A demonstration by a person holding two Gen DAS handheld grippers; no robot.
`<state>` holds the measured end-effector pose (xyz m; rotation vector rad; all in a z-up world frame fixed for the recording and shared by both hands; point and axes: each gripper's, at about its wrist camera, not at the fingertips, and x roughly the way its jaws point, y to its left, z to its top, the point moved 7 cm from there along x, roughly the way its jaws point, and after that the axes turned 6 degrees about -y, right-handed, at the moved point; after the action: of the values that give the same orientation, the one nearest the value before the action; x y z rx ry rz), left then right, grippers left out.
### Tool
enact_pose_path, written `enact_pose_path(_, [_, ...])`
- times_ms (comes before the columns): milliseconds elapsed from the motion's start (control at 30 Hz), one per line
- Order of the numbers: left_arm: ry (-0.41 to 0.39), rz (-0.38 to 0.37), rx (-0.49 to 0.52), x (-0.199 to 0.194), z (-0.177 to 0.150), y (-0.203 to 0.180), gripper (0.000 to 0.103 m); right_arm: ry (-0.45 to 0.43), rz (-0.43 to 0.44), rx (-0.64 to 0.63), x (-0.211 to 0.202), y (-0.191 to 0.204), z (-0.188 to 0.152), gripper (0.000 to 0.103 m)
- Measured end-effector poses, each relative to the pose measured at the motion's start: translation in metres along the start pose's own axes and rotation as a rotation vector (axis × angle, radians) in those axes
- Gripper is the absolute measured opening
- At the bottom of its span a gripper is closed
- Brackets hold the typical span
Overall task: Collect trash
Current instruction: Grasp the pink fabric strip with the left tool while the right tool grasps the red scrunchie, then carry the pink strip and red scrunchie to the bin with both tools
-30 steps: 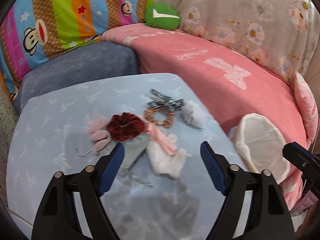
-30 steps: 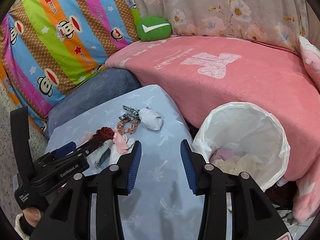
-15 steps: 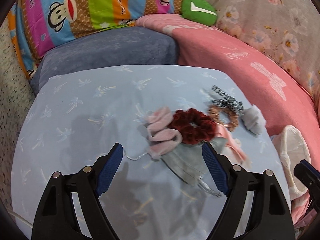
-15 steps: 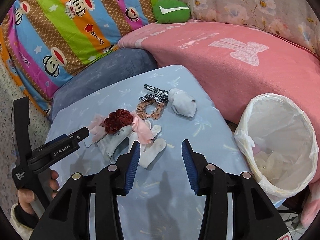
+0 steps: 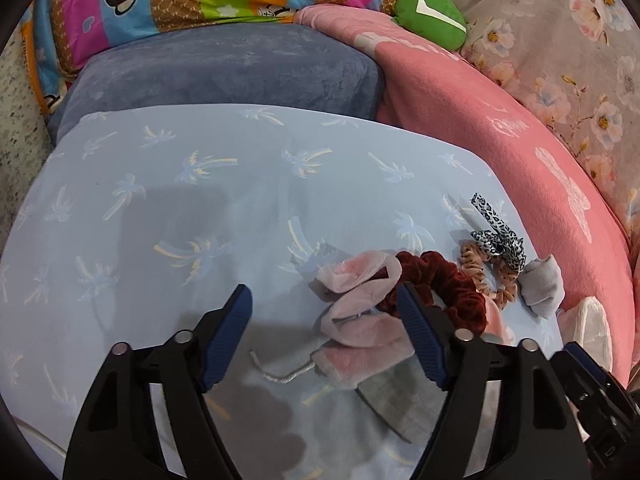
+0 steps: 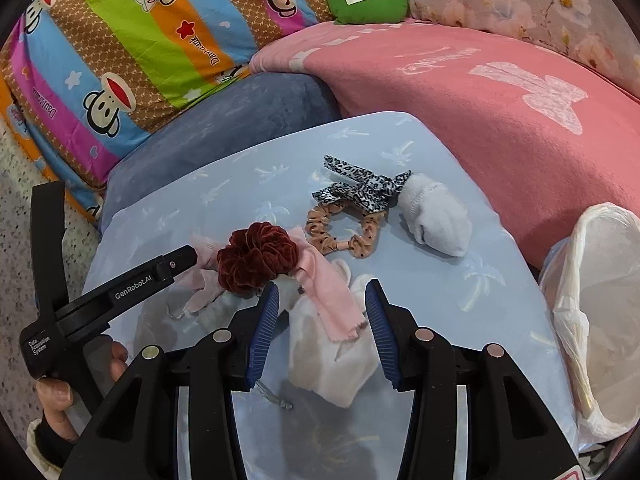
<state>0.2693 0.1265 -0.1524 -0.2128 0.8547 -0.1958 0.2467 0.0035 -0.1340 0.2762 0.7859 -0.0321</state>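
right gripper (image 6: 318, 326) is hanging wide open over a white cloth (image 6: 334, 364) with a pink strip (image 6: 326, 292) draped across it. just past that there's a dark red scrunchie (image 6: 256, 258), and the left gripper (image 6: 120, 288) pokes in beside it. white-lined trash bin (image 6: 600, 312) sits off the table's (image 6: 460, 300) right edge.

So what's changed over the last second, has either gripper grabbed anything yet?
No grab yet. The left gripper swung left and closed in on the pink cloth. The right gripper came away from the bin to the white cloth. Both jaws stay open; the pile hasn't shifted.
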Motion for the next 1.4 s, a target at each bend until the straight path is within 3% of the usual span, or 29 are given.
enact_pose_path(133, [0.028,-0.017,-0.01,0.01,-0.002,0.0,0.055,0.024,0.032,0.0,0.024,0.016,0.004,0.045])
enact_pose_path(233, [0.049,-0.056,-0.018,0.013,-0.006,-0.001,0.041,0.04,0.047,0.001,0.04,0.026,0.004,0.045])
enact_pose_path(300, [0.052,-0.064,-0.016,0.014,-0.008,-0.001,0.023,0.052,0.058,0.008,0.049,0.031,0.004,0.045])
enact_pose_path(400, [0.063,-0.071,-0.015,0.015,-0.011,-0.001,0.012,0.078,0.066,0.012,0.062,0.037,0.001,0.039])
enact_pose_path(500, [0.052,-0.063,-0.011,0.013,-0.01,-0.002,0.011,0.1,0.068,0.011,0.07,0.042,-0.005,0.019])
enact_pose_path(633, [0.031,-0.064,-0.008,0.003,-0.006,-0.005,0.01,0.084,0.08,0.029,0.063,0.042,-0.006,0.01])
enact_pose_path(1000, [-0.036,-0.093,0.017,-0.037,0.004,-0.032,0.01,-0.034,0.087,0.041,-0.002,0.034,0.014,0.008])
enact_pose_path(1400, [-0.098,-0.199,0.106,-0.089,0.003,-0.108,0.01,-0.173,0.034,0.114,-0.09,-0.027,0.032,0.008])
